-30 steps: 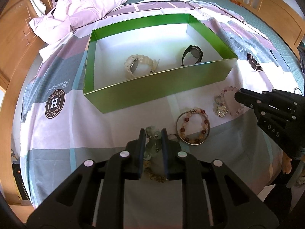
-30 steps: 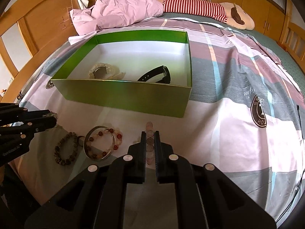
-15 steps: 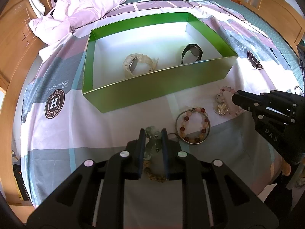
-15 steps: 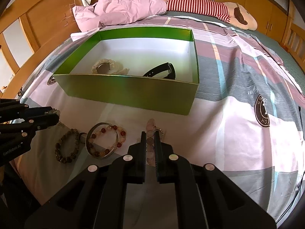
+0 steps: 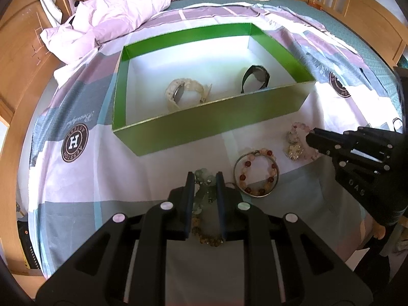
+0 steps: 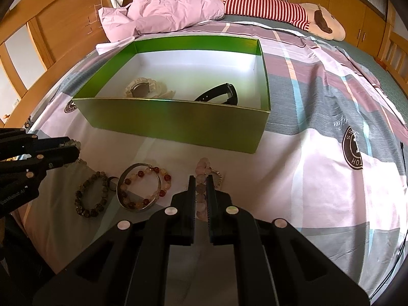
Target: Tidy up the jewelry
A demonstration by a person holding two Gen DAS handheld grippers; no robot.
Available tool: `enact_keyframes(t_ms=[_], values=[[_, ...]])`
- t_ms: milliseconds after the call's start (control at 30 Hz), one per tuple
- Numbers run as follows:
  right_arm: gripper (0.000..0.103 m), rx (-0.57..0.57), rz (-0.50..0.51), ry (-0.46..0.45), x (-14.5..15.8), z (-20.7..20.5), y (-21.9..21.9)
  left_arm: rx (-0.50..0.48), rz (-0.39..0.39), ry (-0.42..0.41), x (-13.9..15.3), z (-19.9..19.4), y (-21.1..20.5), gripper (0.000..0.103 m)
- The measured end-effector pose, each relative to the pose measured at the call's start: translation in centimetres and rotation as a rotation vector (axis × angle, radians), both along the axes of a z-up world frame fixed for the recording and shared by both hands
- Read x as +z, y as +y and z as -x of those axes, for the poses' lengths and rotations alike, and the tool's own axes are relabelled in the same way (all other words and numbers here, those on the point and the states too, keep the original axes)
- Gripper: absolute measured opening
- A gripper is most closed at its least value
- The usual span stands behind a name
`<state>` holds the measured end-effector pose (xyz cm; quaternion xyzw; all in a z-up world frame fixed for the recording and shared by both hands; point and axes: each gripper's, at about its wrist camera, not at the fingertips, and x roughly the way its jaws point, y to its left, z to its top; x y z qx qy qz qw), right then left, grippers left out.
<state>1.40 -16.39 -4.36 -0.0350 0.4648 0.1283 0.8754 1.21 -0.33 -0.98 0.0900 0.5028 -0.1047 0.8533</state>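
Two watches (image 5: 187,91) in box (image 5: 209,125) | four bracelets outside | left jaws grip green bracelet (image 5: 204,178), right (narrow) pink bracelet (image 6: 202,178)

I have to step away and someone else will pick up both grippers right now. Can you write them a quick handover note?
Left gripper: shut on the pale green bead bracelet, low over the bedspread.
Right gripper: shut on the pink bead bracelet, also low.
Done: white watch and black watch lie in the green box.
Left: box both held bracelets, then the bangle with red and cream beads and the dark bead bracelet, both on the bedspread in front of the box.
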Motion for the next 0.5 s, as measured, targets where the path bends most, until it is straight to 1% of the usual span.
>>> enact_keyframes(t_ms=[500], values=[[0.008,0.016,0.007,0.013,-0.47,0.12,0.70,-0.001,-0.017,0.011,-0.38,0.05,-0.44,0.017]])
